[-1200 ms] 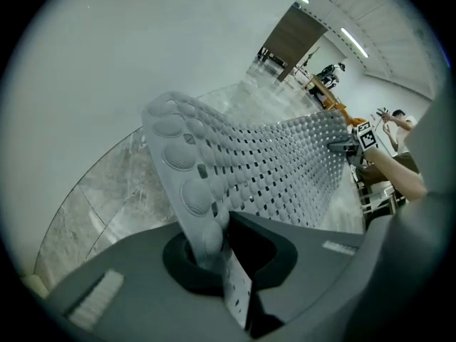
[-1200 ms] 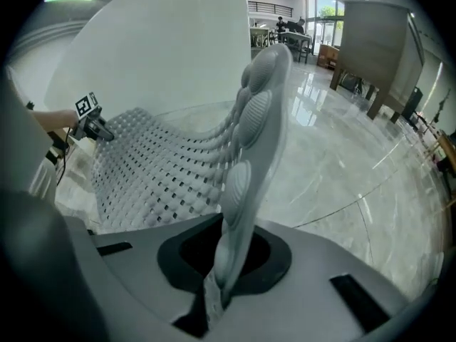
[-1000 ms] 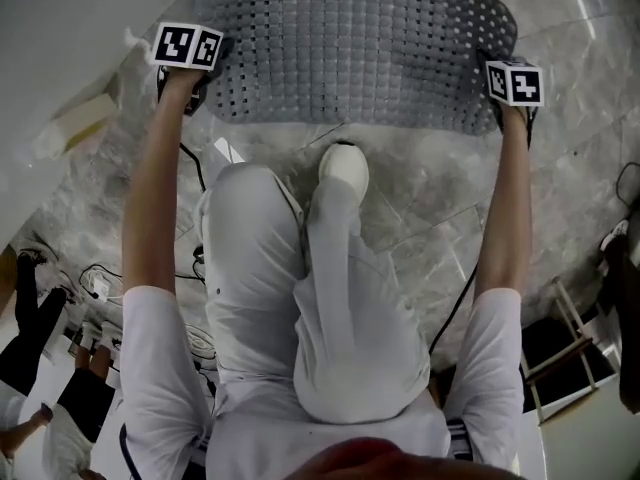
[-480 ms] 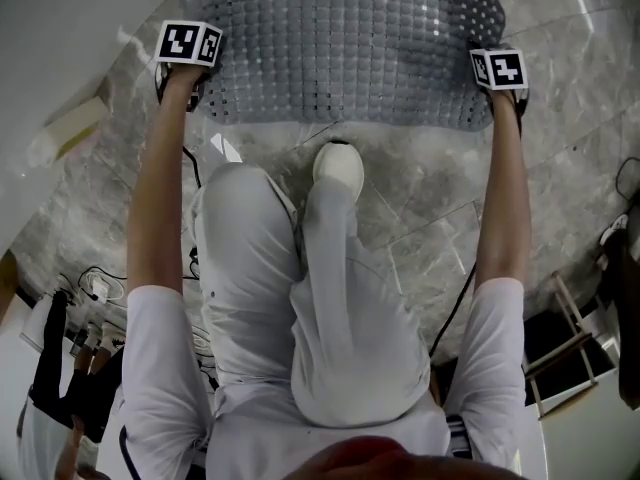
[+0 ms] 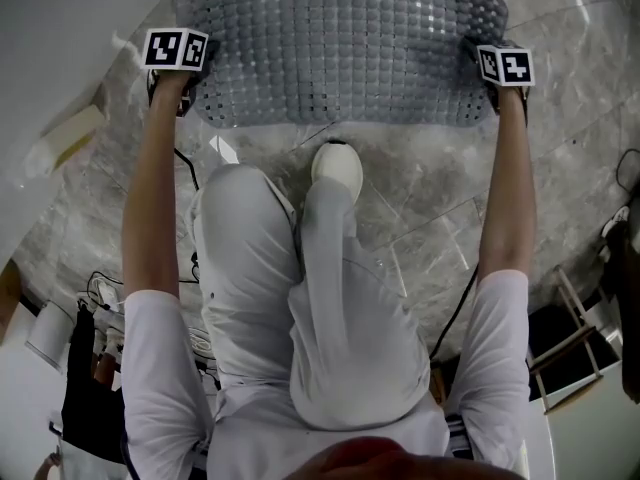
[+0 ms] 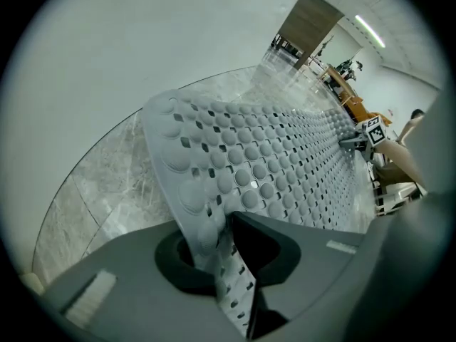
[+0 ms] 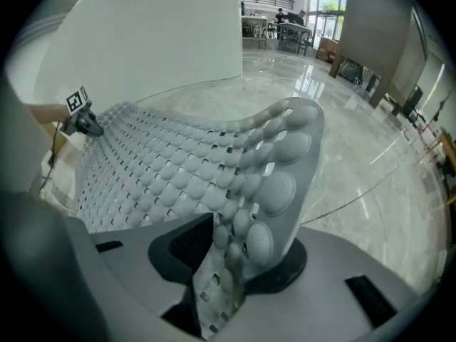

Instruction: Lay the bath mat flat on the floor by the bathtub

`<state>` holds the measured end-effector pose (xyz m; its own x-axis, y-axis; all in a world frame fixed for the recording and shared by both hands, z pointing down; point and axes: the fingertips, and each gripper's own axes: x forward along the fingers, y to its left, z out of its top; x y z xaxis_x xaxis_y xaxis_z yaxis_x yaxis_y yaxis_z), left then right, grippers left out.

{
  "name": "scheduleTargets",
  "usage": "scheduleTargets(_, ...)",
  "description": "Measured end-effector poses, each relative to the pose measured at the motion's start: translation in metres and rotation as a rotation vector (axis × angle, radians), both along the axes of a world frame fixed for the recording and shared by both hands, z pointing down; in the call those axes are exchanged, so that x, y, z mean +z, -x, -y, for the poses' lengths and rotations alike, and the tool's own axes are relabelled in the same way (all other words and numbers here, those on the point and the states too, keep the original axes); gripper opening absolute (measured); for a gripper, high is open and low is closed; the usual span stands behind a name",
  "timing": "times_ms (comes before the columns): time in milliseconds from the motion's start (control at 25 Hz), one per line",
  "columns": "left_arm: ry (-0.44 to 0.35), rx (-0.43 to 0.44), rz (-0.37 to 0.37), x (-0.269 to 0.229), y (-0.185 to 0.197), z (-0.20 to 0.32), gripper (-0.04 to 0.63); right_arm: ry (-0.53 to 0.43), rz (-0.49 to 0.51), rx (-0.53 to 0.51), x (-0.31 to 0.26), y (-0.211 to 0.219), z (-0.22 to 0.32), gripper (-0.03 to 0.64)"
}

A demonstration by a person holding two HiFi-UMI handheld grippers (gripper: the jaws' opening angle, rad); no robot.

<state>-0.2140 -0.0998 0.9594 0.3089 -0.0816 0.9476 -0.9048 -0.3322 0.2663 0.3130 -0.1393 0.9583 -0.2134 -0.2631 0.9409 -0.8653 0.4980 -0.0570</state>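
Over marble floor (image 5: 430, 198), both arms (image 5: 150, 198) extend toward bath mat (image 5: 340, 48).

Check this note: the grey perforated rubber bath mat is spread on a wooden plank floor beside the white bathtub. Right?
No. The head view shows polished grey marble tiles, not wooden planks. The grey perforated rubber bath mat is spread on them beside the white bathtub.

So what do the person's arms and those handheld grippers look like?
The left gripper and right gripper are each a grey moulded body with dark jaws, topped by a white cube printed with black square markers. Black cables trail back from them. The person wears a white short-sleeved shirt. Both grippers' jaws have just been opening, with the bath mat between them.
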Motion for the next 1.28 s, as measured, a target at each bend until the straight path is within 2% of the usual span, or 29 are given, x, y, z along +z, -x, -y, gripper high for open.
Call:
scheduleTargets(240, 0.021, -0.017, -0.112, -0.004, 0.006, -0.001, 0.082, 0.038, 0.301, 0.064, -0.003, -0.012, -0.004, 0.151)
scheduleTargets(320, 0.029, -0.02, -0.126, -0.005, 0.008, 0.0, 0.098, 0.04, 0.361, 0.081, -0.003, -0.018, -0.006, 0.149)
scheduleTargets(440, 0.038, -0.013, -0.118, -0.005, 0.015, 0.0, 0.129, 0.05, 0.388, 0.086, -0.002, -0.025, -0.008, 0.147)
scheduleTargets(800, 0.055, -0.036, -0.128, -0.007, 0.03, -0.003, 0.184, 0.074, 0.382, 0.128, -0.001, -0.051, -0.015, 0.161)
scheduleTargets(960, 0.061, -0.033, -0.096, -0.012, 0.052, -0.008, 0.193, 0.056, 0.301, 0.133, -0.001, -0.069, -0.017, 0.16)
scheduleTargets(1120, 0.017, -0.076, -0.072, -0.02, 0.068, -0.007, 0.192, -0.045, 0.181, 0.148, -0.012, -0.083, -0.012, 0.147)
scheduleTargets(1280, -0.059, -0.137, -0.007, -0.031, 0.07, -0.01, 0.166, -0.178, 0.04, 0.166, -0.033, -0.069, -0.016, 0.095)
